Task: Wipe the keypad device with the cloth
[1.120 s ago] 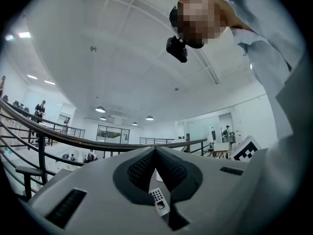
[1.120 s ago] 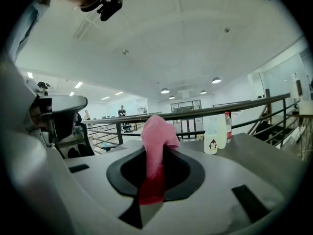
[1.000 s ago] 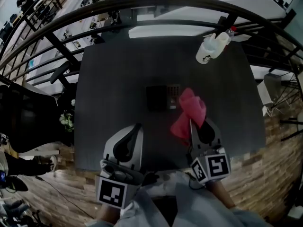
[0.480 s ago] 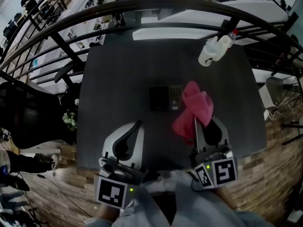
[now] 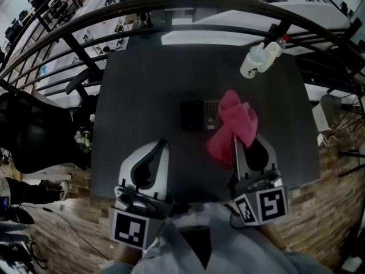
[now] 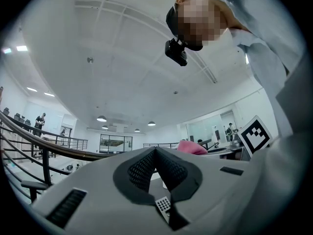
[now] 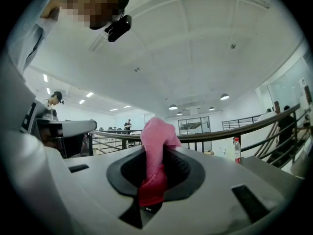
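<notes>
Only the head view shows the keypad [image 5: 198, 115]: one, flat on the table [image 5: 131, 96]. The one pink cloth [image 5: 234, 127] overlaps the keypad's right edge there; contact cannot be told. The right gripper [image 5: 246, 146], nearer than the keypad and to its right, has its jaws clamped on the cloth, bunched between them in its own view. The left gripper [image 5: 159, 148], nearer and left of the keypad, has its jaws together on nothing. Beyond the keypad, far right, stand one red-capped bottle [image 5: 275, 45] and one white container [image 5: 252, 63].

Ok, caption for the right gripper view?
Right gripper, jaws shut on a crumpled pink cloth, white ceiling above.
</notes>
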{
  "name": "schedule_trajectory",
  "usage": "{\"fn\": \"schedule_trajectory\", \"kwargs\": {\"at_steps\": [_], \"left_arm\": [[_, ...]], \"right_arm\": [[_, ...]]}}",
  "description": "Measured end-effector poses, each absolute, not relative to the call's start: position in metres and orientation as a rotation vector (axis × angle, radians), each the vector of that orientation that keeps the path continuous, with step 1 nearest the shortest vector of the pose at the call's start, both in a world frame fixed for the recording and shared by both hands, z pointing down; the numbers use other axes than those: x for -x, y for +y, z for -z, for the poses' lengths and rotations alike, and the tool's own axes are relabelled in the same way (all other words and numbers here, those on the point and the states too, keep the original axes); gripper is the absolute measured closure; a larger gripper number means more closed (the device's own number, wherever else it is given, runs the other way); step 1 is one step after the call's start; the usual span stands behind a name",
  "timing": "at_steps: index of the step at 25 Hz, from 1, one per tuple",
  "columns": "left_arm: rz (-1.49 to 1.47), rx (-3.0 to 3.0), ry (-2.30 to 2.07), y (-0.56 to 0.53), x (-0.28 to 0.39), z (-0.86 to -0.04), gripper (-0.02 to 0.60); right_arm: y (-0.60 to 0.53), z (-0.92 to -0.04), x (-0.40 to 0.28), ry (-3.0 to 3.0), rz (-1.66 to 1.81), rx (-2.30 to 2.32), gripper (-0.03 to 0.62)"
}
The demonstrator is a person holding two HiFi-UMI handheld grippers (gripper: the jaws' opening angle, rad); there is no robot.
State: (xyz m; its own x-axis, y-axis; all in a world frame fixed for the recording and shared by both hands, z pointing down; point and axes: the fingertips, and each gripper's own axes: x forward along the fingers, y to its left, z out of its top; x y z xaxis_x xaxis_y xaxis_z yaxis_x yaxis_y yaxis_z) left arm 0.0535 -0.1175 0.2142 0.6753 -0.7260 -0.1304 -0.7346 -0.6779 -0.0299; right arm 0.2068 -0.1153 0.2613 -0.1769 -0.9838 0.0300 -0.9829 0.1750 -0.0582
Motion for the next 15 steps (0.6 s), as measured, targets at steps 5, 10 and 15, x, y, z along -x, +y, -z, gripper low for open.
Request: {"fn": "schedule_trajectory", "kwargs": {"at_steps": [5, 10, 15], "left_arm": [[-0.176, 2.803, 1.236, -0.1175, -0.0535, -0.214, 0.577], [-0.175, 2.809, 1.23, -0.1161, -0.0529, -0.2156, 0.577], [-0.172, 2.812, 1.229, -0.1133, -0.053, -0.2161, 0.577]], "right_arm": [[-0.115, -0.2628, -0.2085, 2.4, 0.106, 2.007, 0.523], [-0.1142, -0.2658, -0.2075, 2.4, 0.116, 2.011, 0.523], [-0.1115, -0.2668, -0.2075, 2.403, 0.125, 2.014, 0.523]]}}
